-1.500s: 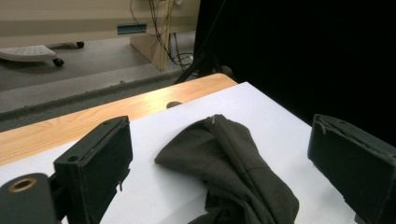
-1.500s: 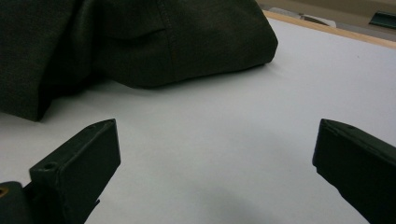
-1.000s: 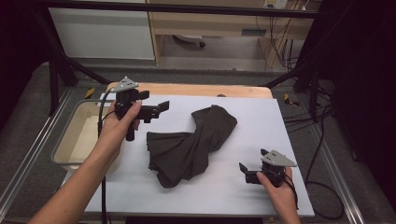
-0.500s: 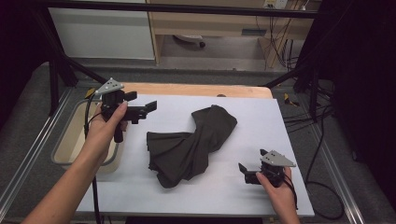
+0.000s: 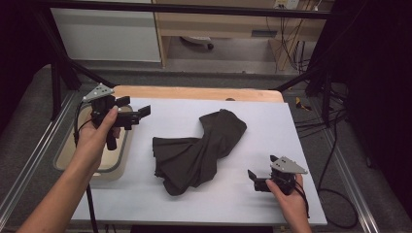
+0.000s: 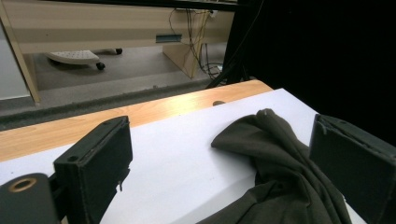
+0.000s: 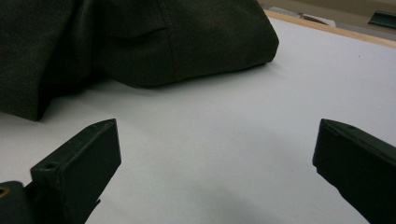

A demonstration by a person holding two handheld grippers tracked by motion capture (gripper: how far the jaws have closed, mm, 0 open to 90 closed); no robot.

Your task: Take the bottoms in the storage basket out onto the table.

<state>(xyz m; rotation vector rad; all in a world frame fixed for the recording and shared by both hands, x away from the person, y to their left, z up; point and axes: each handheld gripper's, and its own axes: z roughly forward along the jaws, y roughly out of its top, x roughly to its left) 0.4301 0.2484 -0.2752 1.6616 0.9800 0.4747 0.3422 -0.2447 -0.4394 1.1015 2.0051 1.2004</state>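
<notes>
High view: dark cloth (image 5: 199, 148) lies crumpled mid-frame on the white counter (image 5: 291, 126). Left tongs (image 5: 138, 114) sit upper left, raised over the counter's left edge beside a tray (image 5: 65, 162), jaws wide apart, empty. Right tongs (image 5: 252, 177) are lower right, low on the counter, gaping, holding nothing, near the cloth's lower hem but apart from it.

Left gripper view: cloth (image 6: 280, 177) fills the lower right, between and beyond the spread jaws; wood strip (image 6: 154, 109) crosses behind.

Right gripper view: cloth (image 7: 140, 42) takes the upper left, a seamed fold facing the camera; bare counter (image 7: 224, 140) between the jaws.

Likely step: reach in to grab. Do it well: aim each tongs at a single edge layer, come in low, close fully before lifting.
</notes>
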